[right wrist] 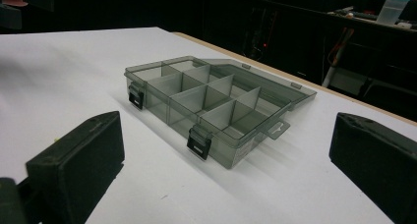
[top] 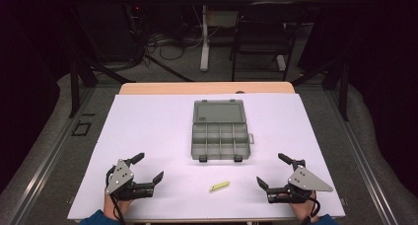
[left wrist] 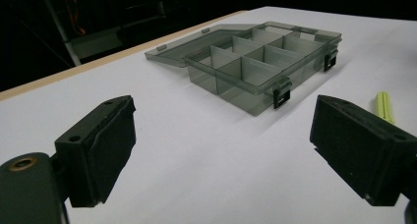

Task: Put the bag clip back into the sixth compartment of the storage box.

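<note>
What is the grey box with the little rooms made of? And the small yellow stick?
The compartment box looks like smoky, see-through hard plastic: the white table shows through its glossy walls, and its latches are black. The yellow stick is probably plastic too, smooth and bright, but it is too small to be sure.

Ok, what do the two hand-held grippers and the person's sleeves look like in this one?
Both are black two-jaw tools. The left gripper and the right gripper each carry a grey three-cornered plate on top, dotted with small fasteners. Their jaws end in blocky black pads with a matte face. A dark cable trails from each toward the wrist. The person wears blue sleeves.
</note>
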A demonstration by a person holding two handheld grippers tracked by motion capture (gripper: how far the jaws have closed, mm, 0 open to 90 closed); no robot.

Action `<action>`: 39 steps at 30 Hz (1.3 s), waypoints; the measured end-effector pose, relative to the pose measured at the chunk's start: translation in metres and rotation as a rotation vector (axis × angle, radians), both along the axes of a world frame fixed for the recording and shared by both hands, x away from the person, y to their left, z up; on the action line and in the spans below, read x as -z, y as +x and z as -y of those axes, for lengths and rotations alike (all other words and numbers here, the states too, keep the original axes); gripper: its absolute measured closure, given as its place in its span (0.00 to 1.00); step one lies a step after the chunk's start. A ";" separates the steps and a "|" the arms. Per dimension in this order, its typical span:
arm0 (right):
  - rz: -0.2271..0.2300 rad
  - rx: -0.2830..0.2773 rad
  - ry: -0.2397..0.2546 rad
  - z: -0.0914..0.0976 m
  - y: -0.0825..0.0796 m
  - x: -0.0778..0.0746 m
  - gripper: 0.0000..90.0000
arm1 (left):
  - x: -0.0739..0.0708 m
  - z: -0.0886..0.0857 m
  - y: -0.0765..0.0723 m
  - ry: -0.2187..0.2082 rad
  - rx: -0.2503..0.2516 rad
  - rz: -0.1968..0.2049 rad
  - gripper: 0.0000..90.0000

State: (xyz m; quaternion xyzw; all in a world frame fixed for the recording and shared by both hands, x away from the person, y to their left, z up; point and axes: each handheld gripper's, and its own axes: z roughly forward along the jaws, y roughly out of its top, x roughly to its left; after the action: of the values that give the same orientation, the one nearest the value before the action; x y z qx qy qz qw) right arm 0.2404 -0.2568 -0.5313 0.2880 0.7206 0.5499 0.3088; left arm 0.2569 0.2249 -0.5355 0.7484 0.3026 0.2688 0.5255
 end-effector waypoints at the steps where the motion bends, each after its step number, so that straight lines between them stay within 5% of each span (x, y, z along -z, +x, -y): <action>1: 0.004 0.000 0.000 0.000 0.001 0.000 0.00 | -0.001 0.002 0.001 0.008 0.000 0.005 0.11; 39: -0.009 -0.009 -0.007 0.000 0.001 0.001 0.00 | -0.009 0.062 0.021 0.102 0.104 -0.082 0.11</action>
State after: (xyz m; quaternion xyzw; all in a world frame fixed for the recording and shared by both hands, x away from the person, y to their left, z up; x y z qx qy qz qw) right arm 0.2417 -0.2565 -0.5323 0.2863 0.7253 0.5473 0.3041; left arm 0.2776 0.1629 -0.5265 0.7992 0.2703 0.2252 0.4872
